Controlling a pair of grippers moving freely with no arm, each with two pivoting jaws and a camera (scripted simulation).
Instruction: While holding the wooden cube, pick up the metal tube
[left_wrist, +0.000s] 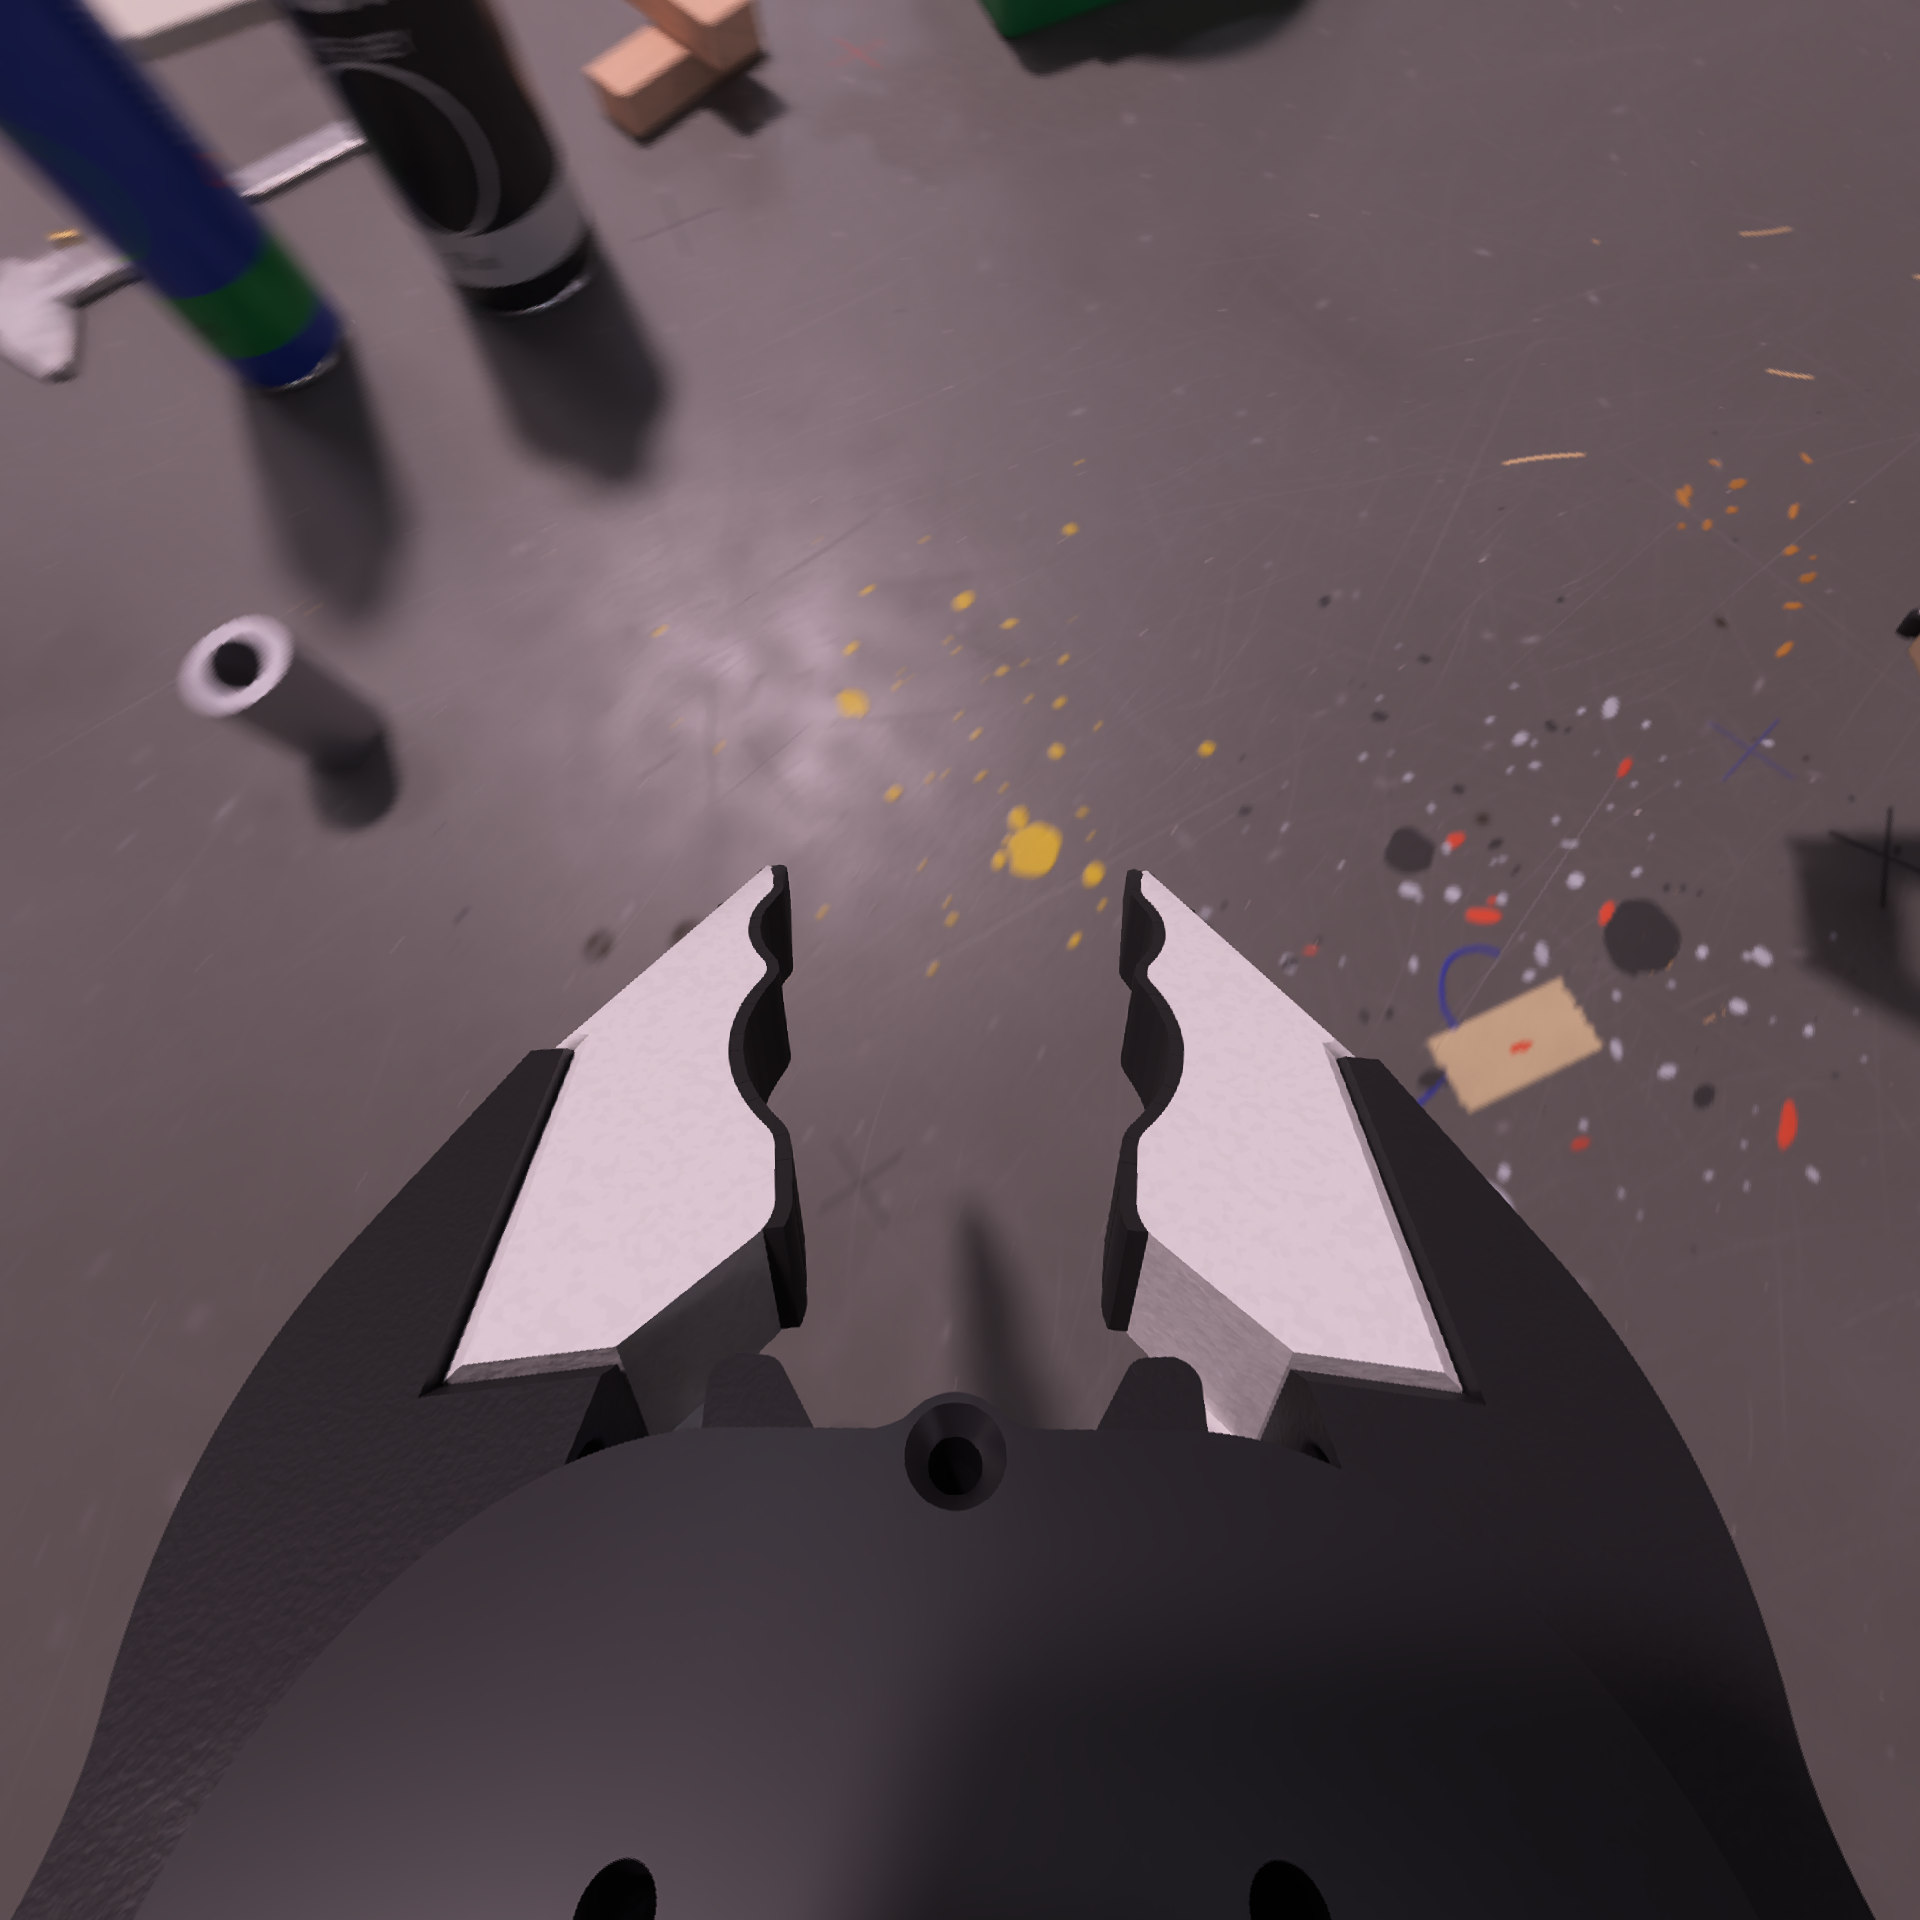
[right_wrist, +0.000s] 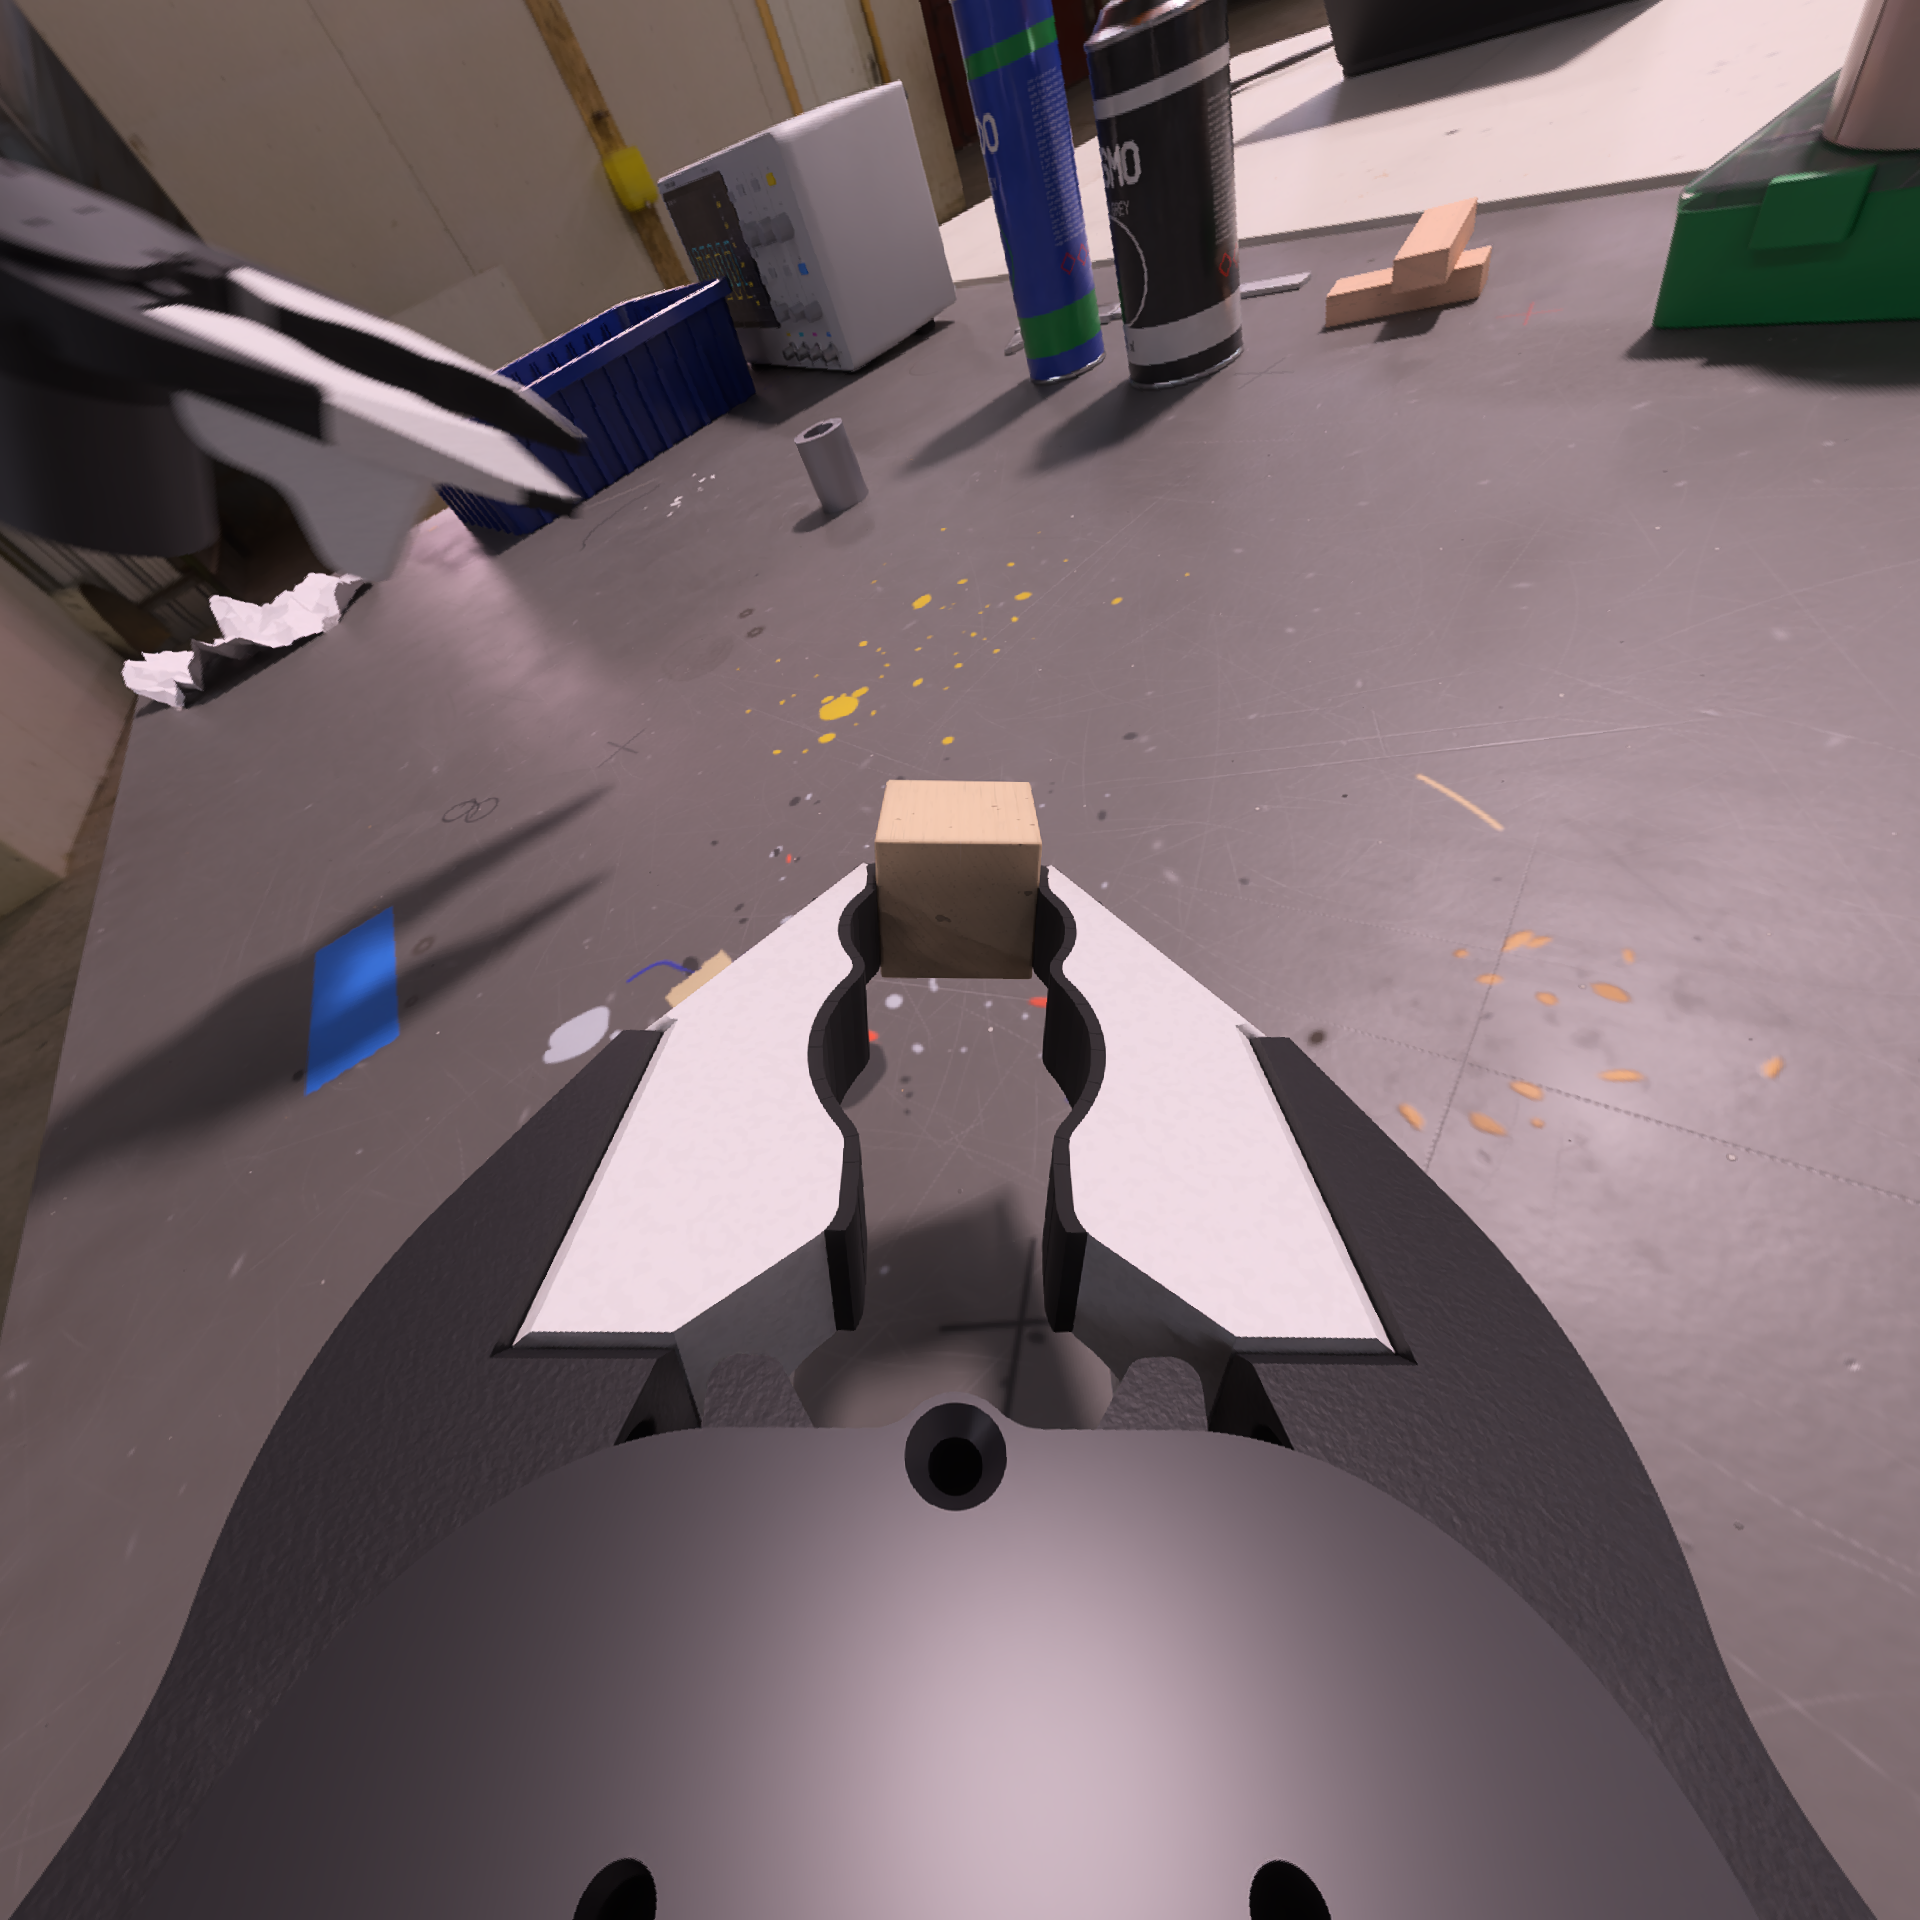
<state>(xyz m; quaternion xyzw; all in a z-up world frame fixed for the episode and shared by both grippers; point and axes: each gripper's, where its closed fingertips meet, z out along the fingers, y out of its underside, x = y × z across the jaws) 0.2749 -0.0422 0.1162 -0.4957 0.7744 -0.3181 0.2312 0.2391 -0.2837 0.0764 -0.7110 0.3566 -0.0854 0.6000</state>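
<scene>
Metal tube is seen upright on the tabletop, ahead-left of the open, empty left claw; wooden cube is gripped by the right claw.

Soft, even overhead light; long diffuse shadows trail the upright blue spray can and black spray can. Left wrist view blurred throughout; wide-angle stretching at edges.

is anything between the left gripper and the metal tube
Nothing visible. The open left gripper has only bare, paint-spattered tabletop between it and the upright metal tube, ahead to its left. The spray cans stand beyond it.
</scene>
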